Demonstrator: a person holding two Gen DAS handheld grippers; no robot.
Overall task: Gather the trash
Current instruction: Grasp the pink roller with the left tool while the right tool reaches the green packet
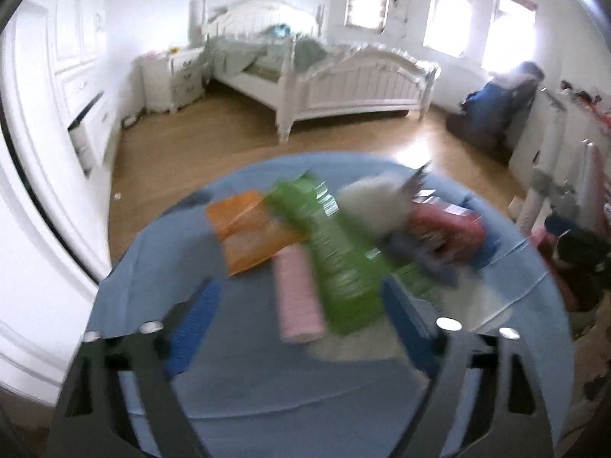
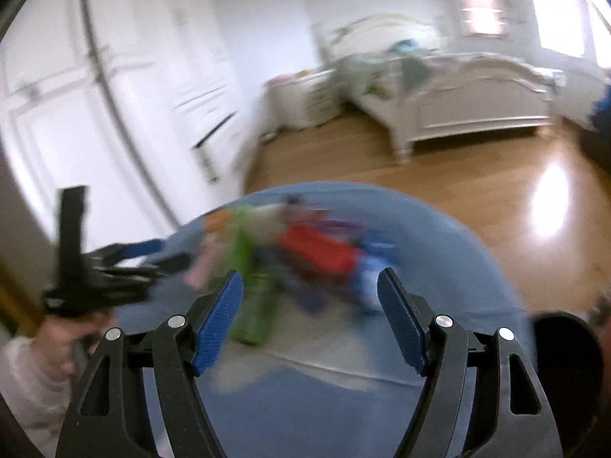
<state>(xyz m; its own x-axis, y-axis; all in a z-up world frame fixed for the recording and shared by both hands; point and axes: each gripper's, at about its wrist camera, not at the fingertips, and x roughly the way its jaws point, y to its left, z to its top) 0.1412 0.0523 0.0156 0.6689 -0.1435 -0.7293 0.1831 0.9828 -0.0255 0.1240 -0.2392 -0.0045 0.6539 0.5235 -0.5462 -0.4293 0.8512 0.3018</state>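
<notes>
Bedroom behind, round blue-clothed table (image 1: 160, 267) in front, and both tools hover empty over it: left gripper (image 1: 298, 328) spread wide around the near end of the green plastic wrapper (image 1: 336, 263), right gripper (image 2: 311, 316) gaping too. That wrapper looks light, limp, slippery — pinch its near edge. Mid-frame litter, blurred: one green wrapper, one orange packet (image 1: 252, 233), one pink strip (image 1: 299, 301), one red packet (image 1: 446, 229), one white wad (image 1: 376, 206).

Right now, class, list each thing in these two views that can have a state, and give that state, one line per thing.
left gripper: open, empty
right gripper: open, empty
green wrapper: lying flat on the table
orange packet: lying flat, beside the green wrapper
pink packet: lying flat
red packet: lying in the pile
white wad: crumpled
drawer: open
bed: unmade
</notes>
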